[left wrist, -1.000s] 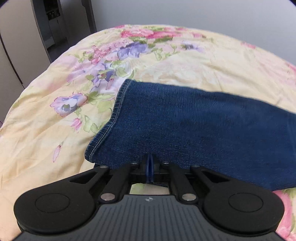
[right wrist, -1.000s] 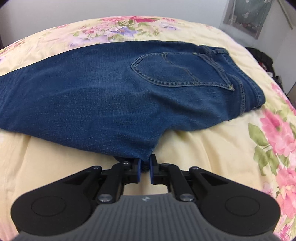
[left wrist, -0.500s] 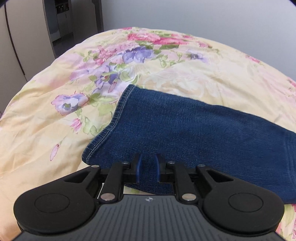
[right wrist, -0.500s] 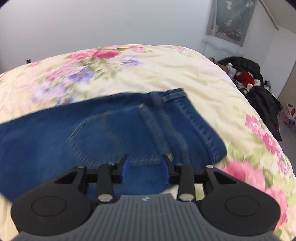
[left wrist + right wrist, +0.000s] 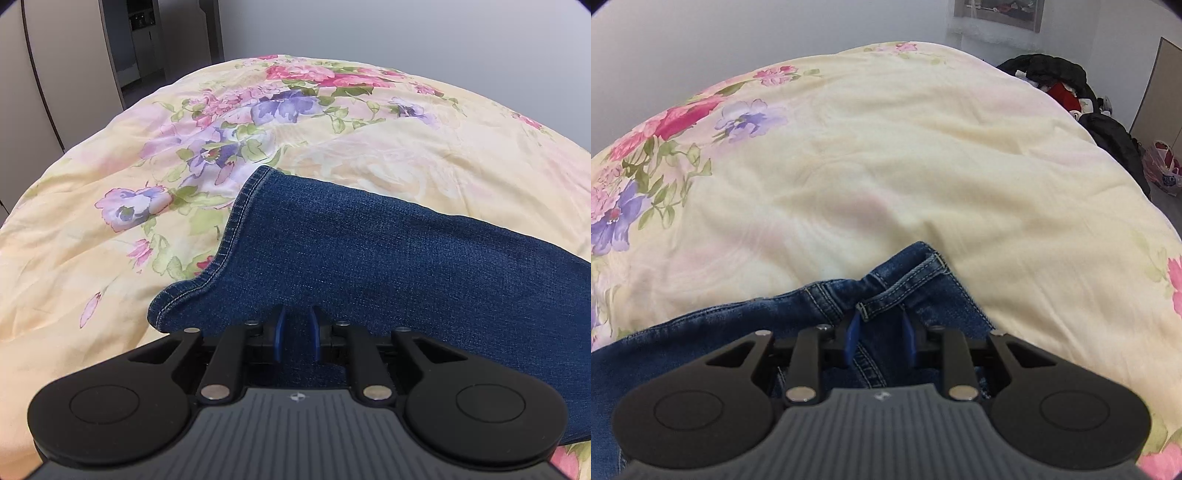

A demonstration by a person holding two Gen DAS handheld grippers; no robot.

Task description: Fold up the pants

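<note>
Blue jeans (image 5: 369,251) lie on a floral quilt (image 5: 110,240), with the left gripper (image 5: 296,332) and right gripper (image 5: 878,334) both parted over denim.

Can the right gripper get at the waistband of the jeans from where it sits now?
Probably yes. The right gripper is open with its blue fingers either side of the waistband of the jeans, and nothing lies between them. Whether the pads already touch the denim is unclear.

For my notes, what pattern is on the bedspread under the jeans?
Pale yellow bedspread with pink and purple flowers and green leaves, clearest in the left wrist view.
</note>
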